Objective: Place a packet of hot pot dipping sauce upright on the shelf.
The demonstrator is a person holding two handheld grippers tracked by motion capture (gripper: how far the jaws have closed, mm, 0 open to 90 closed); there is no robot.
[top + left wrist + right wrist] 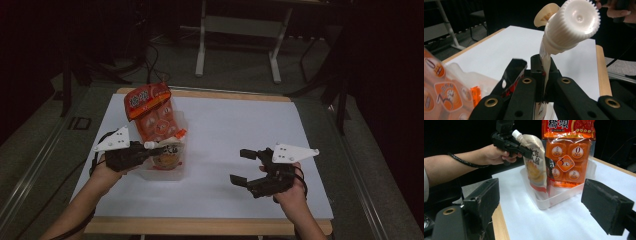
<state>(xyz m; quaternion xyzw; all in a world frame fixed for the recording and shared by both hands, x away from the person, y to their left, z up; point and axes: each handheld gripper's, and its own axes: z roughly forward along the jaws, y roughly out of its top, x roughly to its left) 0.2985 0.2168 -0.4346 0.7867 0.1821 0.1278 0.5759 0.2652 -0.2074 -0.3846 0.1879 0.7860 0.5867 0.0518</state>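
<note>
Two packs sit in the clear tub (pixel 181 165): the spouted pouch (pixel 535 165), upright and pinched near its cap by the left gripper (pixel 141 151), and an orange bag (pixel 152 112) behind it. Whether it's going in or coming out, I can't tell. Apart on the white surface (pixel 240 125), the right gripper (pixel 243 166) hovers, fingers wide, holding nothing.

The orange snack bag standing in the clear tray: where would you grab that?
Probably by its flat top seal, coming from above. The orange snack bag stands upright in the clear tray, its top free, while the spouted pouch crowds one side.
</note>
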